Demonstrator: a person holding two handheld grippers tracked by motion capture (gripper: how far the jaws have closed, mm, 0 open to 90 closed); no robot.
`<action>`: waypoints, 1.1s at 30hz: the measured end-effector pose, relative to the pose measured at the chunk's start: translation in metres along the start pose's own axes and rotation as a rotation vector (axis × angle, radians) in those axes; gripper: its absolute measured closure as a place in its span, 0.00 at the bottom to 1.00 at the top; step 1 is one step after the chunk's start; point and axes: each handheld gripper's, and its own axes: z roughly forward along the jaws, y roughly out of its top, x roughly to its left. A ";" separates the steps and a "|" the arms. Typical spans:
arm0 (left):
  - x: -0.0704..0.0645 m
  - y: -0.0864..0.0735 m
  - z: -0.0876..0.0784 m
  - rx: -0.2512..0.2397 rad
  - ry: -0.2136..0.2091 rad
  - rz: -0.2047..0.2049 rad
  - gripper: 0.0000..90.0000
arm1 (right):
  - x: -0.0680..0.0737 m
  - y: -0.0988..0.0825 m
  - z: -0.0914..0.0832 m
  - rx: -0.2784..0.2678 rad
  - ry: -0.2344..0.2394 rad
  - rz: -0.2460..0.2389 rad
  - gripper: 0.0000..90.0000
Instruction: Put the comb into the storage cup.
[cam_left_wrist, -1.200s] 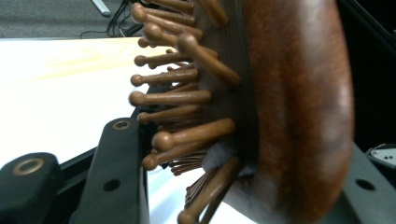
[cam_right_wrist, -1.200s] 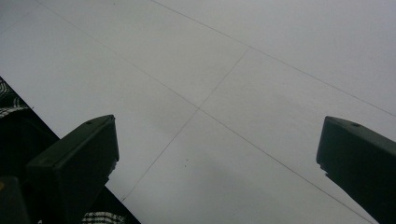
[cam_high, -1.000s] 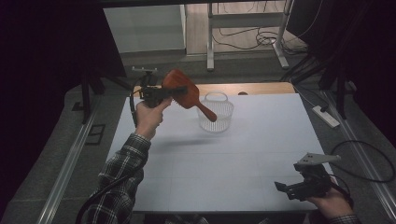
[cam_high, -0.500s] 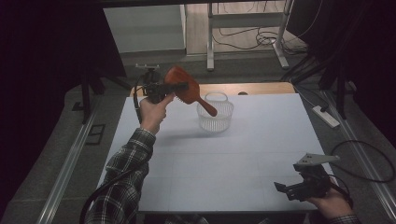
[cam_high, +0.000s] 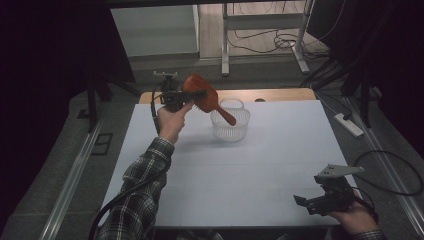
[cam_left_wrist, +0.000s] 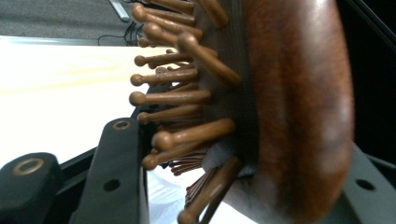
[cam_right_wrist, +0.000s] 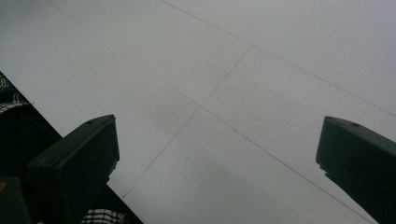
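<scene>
A reddish-brown wooden hairbrush (cam_high: 202, 94) hangs in the air at the far left of the white table (cam_high: 250, 170), and my left gripper (cam_high: 196, 94) is shut on its head. The handle slopes down to the right, its tip over the rim of a clear ribbed basket (cam_high: 230, 126). In the left gripper view the brush (cam_left_wrist: 289, 107) stands edge-on between the black jaws, its round-tipped bristles (cam_left_wrist: 177, 98) pointing left. My right gripper (cam_high: 301, 202) rests low at the table's front right corner. Its jaws (cam_right_wrist: 217, 158) stand wide apart over bare table (cam_right_wrist: 210, 70).
A wooden desk edge (cam_high: 270, 94) shows behind the table. A white power strip (cam_high: 350, 125) and cables lie on the floor to the right, and metal frame legs (cam_high: 225, 40) stand behind. A plaid sleeve (cam_high: 145, 175) crosses the table's left part.
My left hand has carried the brush a little to the right and slightly lower, toward the basket. The right hand has kept still.
</scene>
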 end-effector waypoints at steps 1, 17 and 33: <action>0.000 -0.001 0.002 0.001 0.001 0.001 0.59 | 0.000 0.000 0.000 -0.001 0.000 0.001 0.00; -0.006 -0.009 0.030 0.029 0.031 0.027 0.59 | 0.000 0.000 0.000 -0.001 0.001 -0.006 0.00; -0.006 -0.018 0.049 0.051 0.052 0.028 0.59 | 0.000 -0.001 0.000 0.002 0.002 -0.008 0.00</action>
